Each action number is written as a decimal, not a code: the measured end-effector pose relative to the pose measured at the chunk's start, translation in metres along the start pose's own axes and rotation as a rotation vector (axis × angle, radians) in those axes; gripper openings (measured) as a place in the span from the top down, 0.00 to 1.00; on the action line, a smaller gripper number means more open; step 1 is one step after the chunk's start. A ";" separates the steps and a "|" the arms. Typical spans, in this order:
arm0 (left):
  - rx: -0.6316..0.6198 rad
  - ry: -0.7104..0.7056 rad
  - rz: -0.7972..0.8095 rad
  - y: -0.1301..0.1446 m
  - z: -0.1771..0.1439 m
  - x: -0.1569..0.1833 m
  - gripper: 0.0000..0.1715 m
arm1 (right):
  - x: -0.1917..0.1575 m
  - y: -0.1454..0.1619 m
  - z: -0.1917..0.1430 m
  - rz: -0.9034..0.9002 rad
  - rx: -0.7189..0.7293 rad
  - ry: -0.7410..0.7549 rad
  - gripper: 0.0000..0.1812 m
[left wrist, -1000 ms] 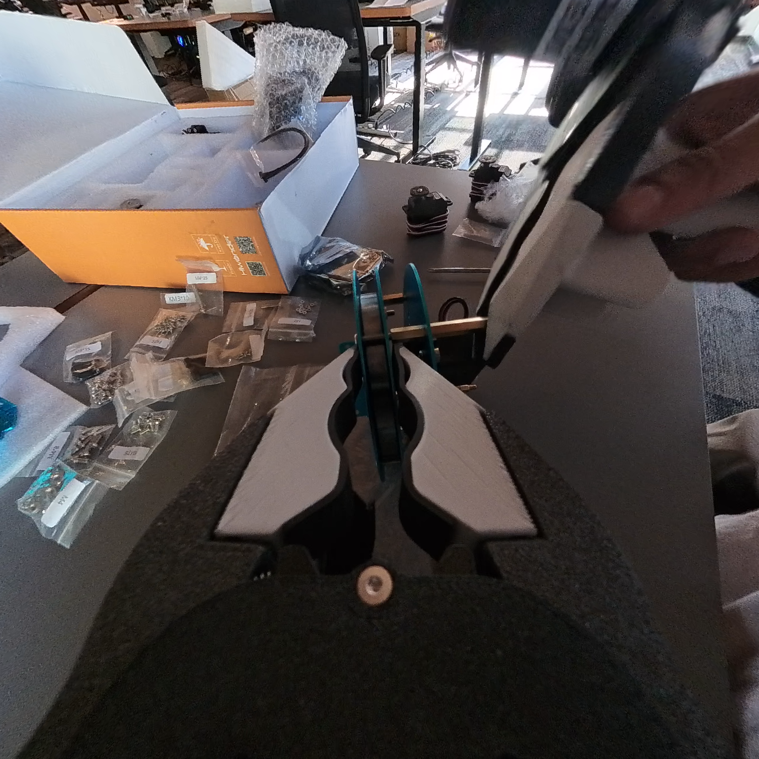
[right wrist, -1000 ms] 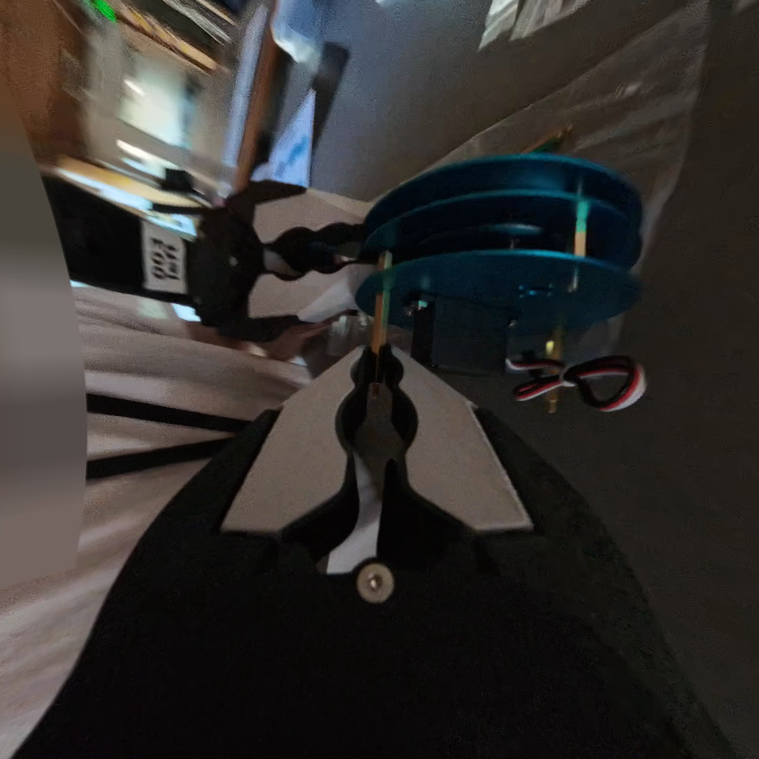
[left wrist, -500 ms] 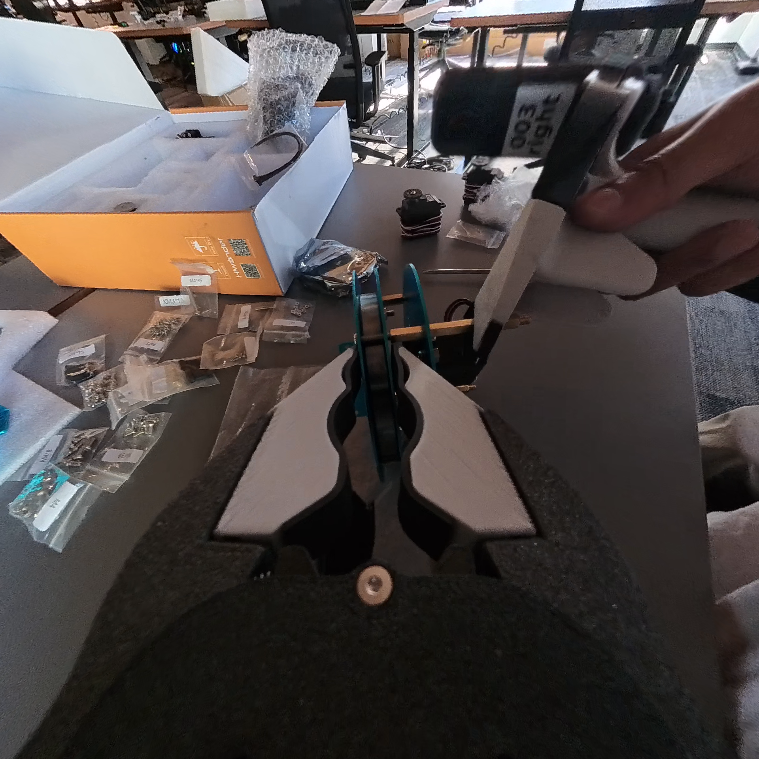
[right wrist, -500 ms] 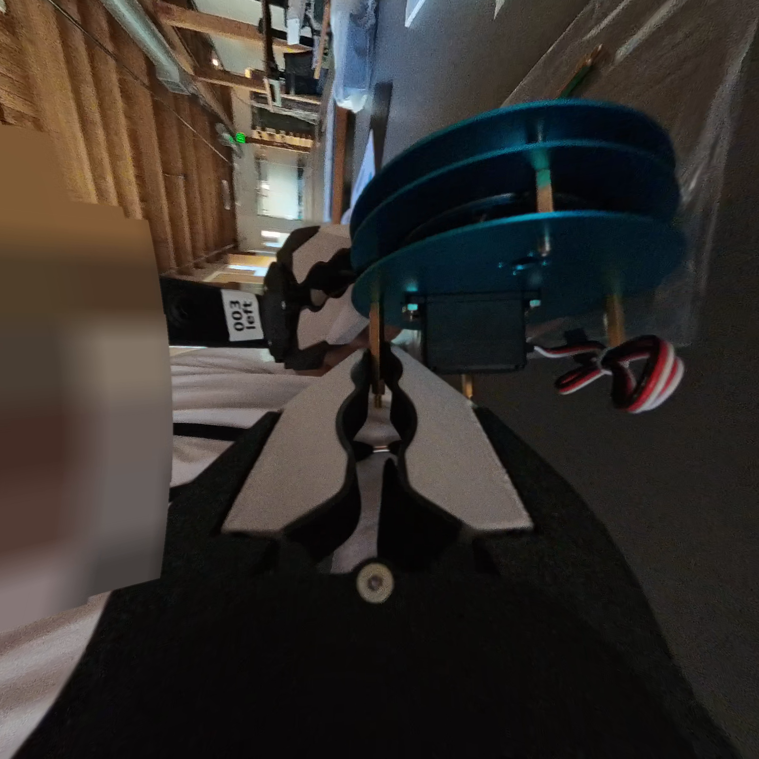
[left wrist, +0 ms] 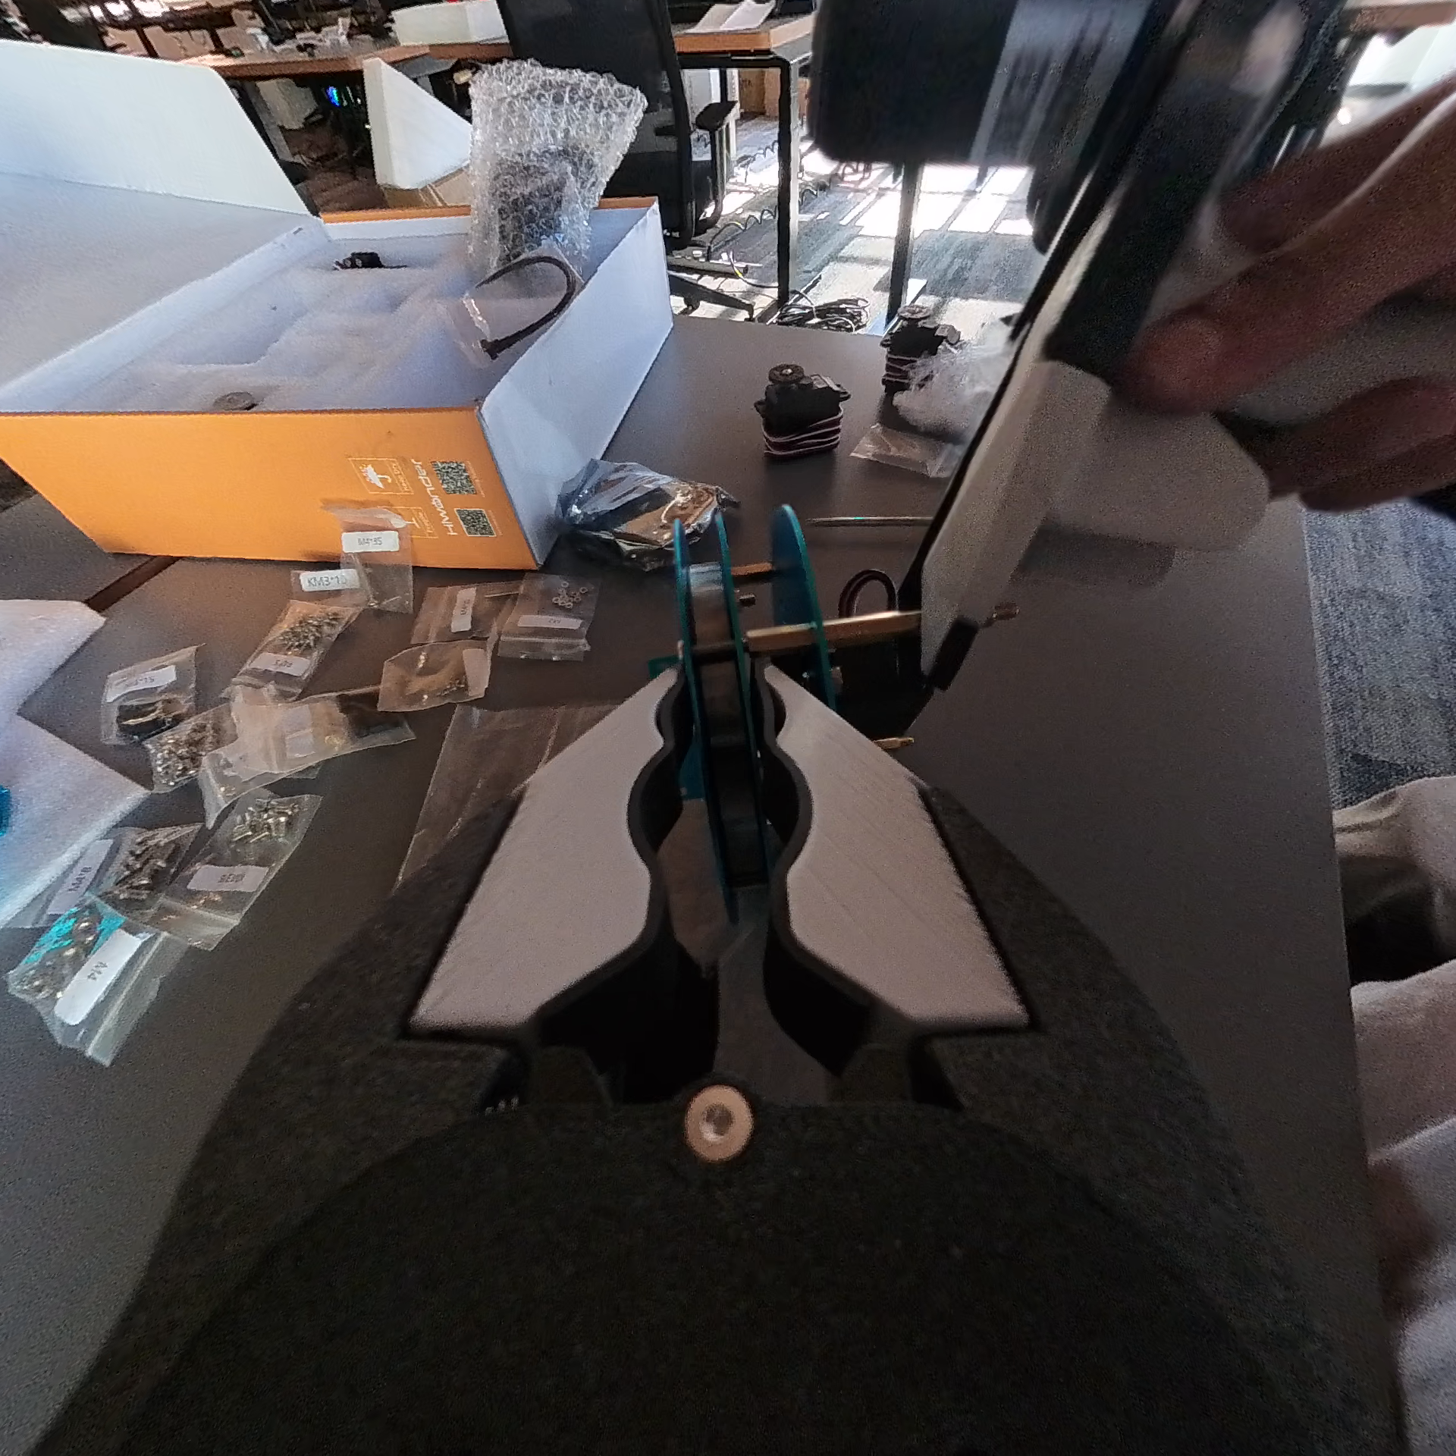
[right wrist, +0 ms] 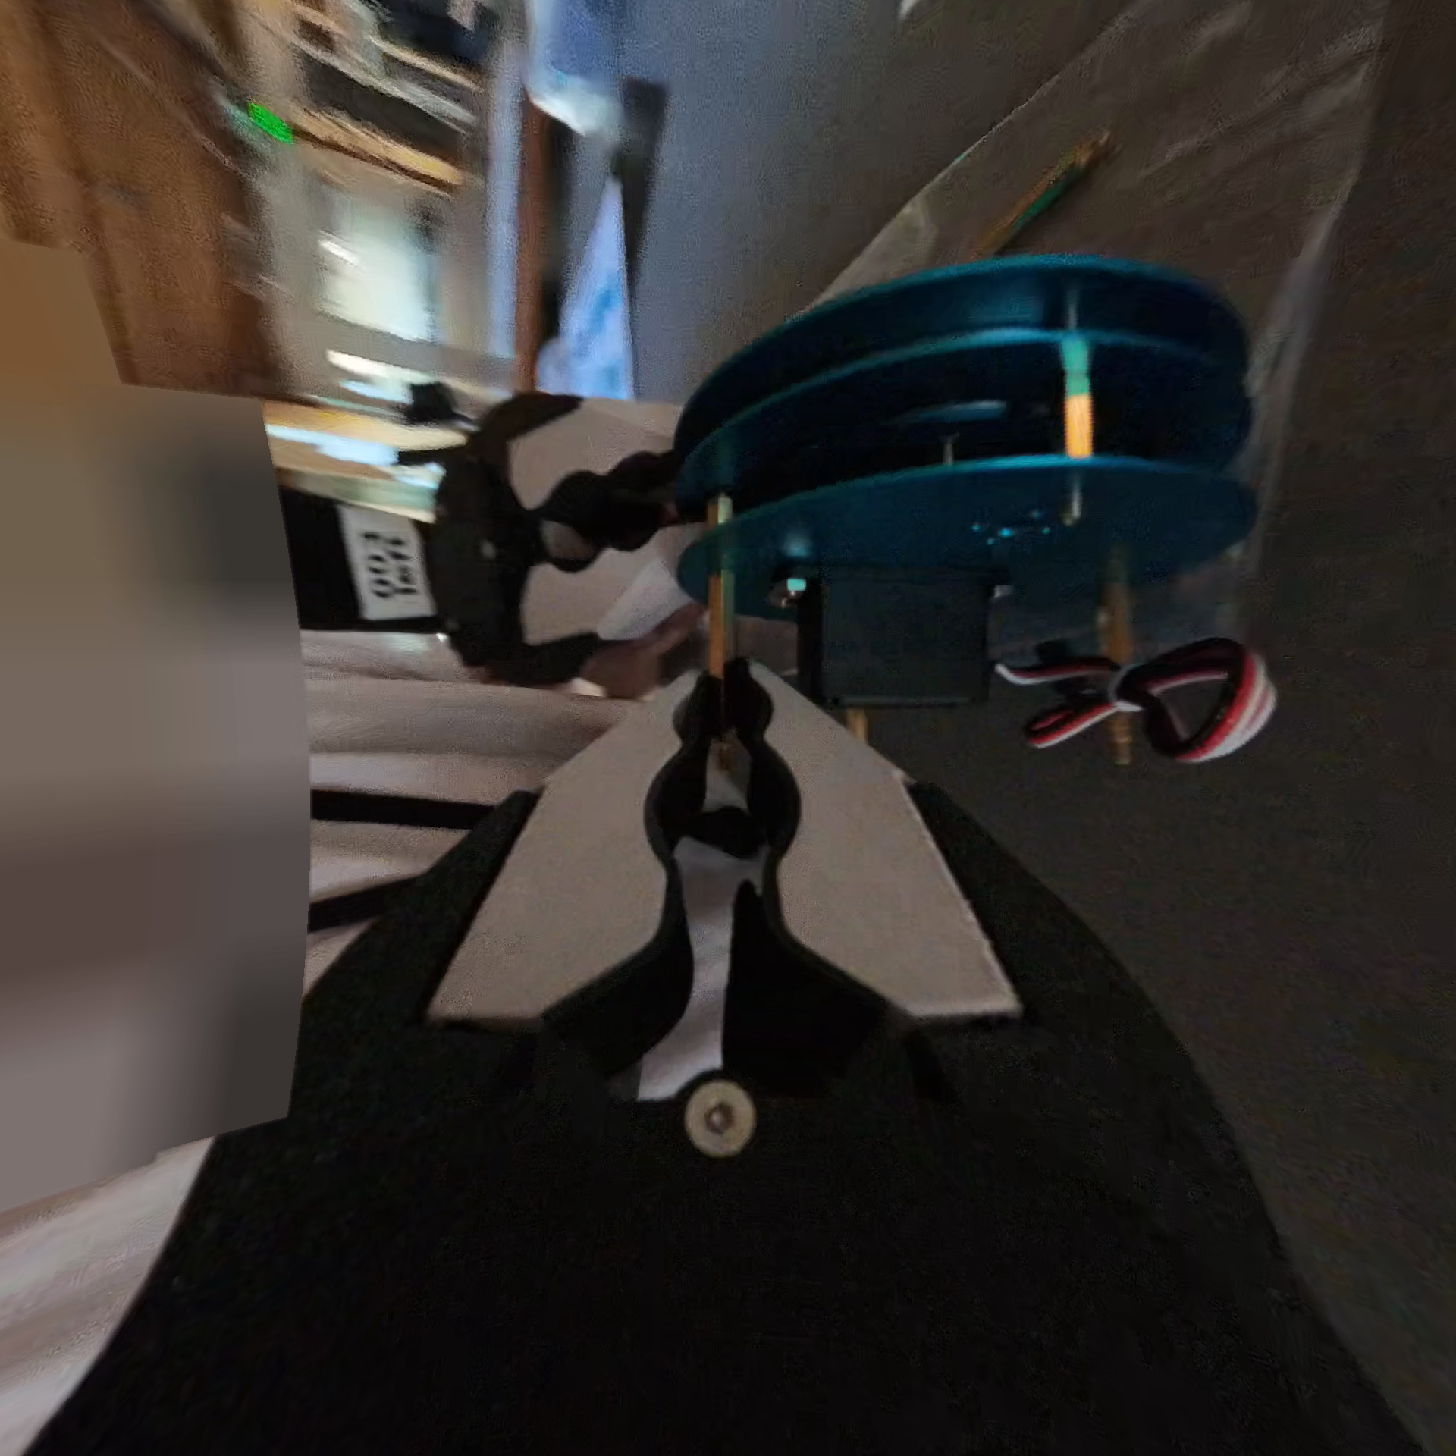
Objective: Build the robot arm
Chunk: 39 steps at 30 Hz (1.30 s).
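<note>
A stack of three blue discs (left wrist: 790, 583) joined by brass standoffs stands on edge over the dark table (left wrist: 1103, 867). My left gripper (left wrist: 721, 693) is shut on two of the discs. My right gripper (right wrist: 721, 685) is shut on the end of one brass standoff (right wrist: 718, 599) below the discs (right wrist: 969, 536). It also shows in the left wrist view (left wrist: 945, 654), held by a hand, clamped on the standoff (left wrist: 859, 626). A black servo (right wrist: 898, 638) with a red, white and black wire loop (right wrist: 1166, 701) hangs under the lowest disc.
An open orange and white box (left wrist: 260, 488) with bubble wrap (left wrist: 544, 157) stands at the back left. Several small bags of screws (left wrist: 236, 748) lie on the left. Two servos (left wrist: 800, 414) and a dark foil bag (left wrist: 630, 504) lie behind the discs. A person's clothing is at the right edge.
The right gripper has rocked about the brass standoff, upright half a second ago and tilted again now, still clamped. The left gripper and the discs have stayed still.
</note>
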<state>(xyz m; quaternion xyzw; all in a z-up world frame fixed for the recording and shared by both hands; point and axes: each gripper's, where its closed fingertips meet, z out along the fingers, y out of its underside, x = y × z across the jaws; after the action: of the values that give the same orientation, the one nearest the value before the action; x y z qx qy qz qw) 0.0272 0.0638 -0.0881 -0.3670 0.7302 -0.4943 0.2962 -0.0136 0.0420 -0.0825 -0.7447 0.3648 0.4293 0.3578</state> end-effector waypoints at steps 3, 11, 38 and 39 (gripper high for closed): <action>-0.001 0.003 -0.006 0.001 -0.001 -0.002 0.93 | -0.004 -0.001 0.003 0.143 0.073 -0.163 0.99; -0.011 -0.002 -0.004 0.001 0.000 -0.002 0.92 | 0.014 -0.008 -0.002 -0.769 -0.055 0.750 0.97; 0.002 0.001 0.002 0.000 -0.001 0.004 0.93 | -0.002 -0.002 0.002 0.105 0.006 -0.134 0.99; 0.000 0.001 -0.006 0.001 -0.001 0.002 0.93 | -0.001 -0.004 0.003 0.047 0.028 -0.085 0.98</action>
<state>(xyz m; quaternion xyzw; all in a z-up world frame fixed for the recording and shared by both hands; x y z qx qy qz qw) 0.0256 0.0629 -0.0885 -0.3688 0.7292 -0.4956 0.2943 -0.0117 0.0470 -0.0815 -0.7119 0.3725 0.4637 0.3734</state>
